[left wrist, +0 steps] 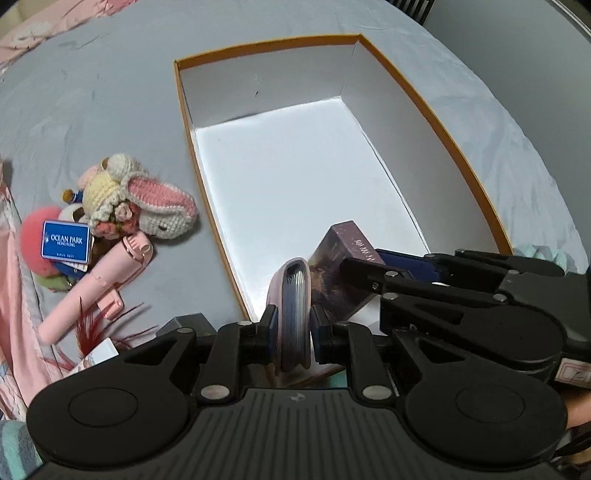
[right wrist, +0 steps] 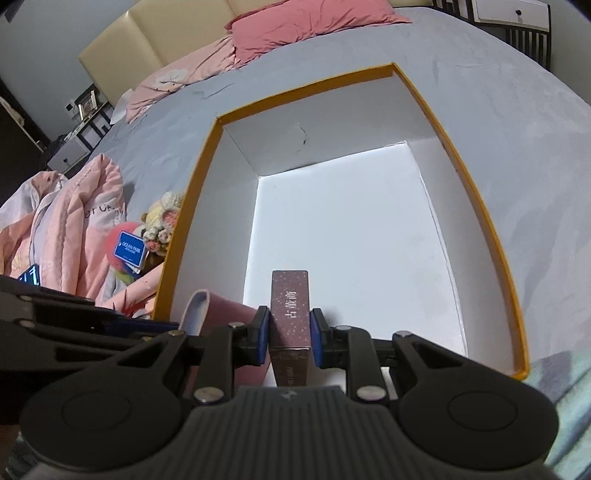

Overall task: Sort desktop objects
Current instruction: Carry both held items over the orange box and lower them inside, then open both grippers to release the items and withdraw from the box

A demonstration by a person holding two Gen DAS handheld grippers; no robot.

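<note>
An open cardboard box (left wrist: pixel 436 114) (right wrist: pixel 476 192) with an orange rim and white inside lies on the grey bedsheet. My left gripper (left wrist: pixel 293 328) is shut on a round pink case (left wrist: pixel 291 295), held edge-up over the box's near-left corner. My right gripper (right wrist: pixel 290 330) is shut on a slim purple starry box (right wrist: pixel 290 306) with printed characters, standing over the near end of the white floor. In the left wrist view the purple box (left wrist: pixel 340 266) and the right gripper (left wrist: pixel 391 271) sit just right of the pink case. The pink case (right wrist: pixel 221 314) shows left of the right gripper's fingers.
Left of the box lies a pile: a crocheted bunny doll (left wrist: pixel 144 195), a pink handheld fan (left wrist: pixel 96 288), a blue Ocean Park card (left wrist: pixel 66 240) on a red plush, and red feathers (left wrist: pixel 92 328). A pink quilt (right wrist: pixel 74 229) and pillows (right wrist: pixel 306 26) lie further off.
</note>
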